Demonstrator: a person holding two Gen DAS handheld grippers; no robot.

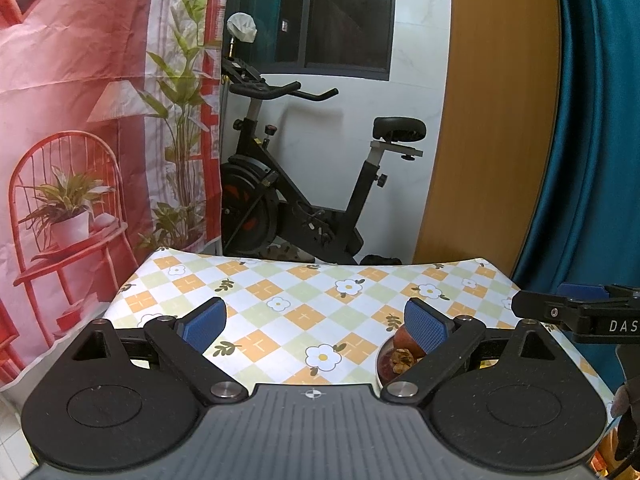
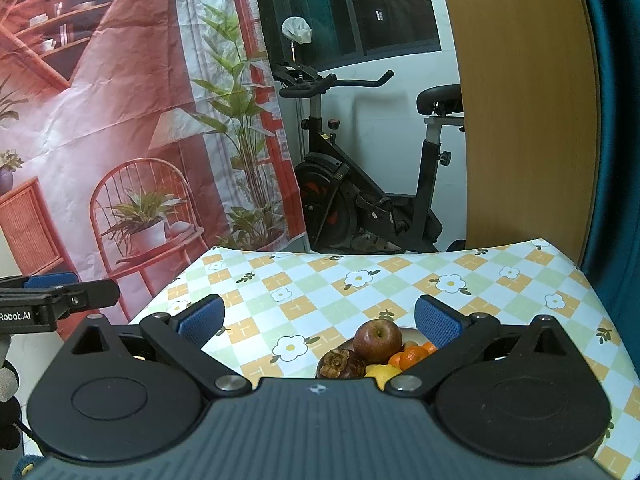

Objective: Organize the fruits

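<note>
Red apple (image 2: 377, 340), oranges (image 2: 414, 356), lemon (image 2: 383, 373) sit heaped on our plate (image 2: 409, 333); both grippers (image 1: 316, 320) (image 2: 318, 320) gape empty, sorting seemingly unstarted.

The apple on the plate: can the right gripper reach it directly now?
Probably yes. The right gripper is open, and the apple sits on top of the pile, just ahead between its fingers, with nothing covering it.

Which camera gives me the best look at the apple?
The right wrist view. There the apple sits in full sight between the open jaws, stem dimple up, among the other fruit. In the left wrist view only a reddish sliver shows behind the right blue pad, likely the same apple.
</note>
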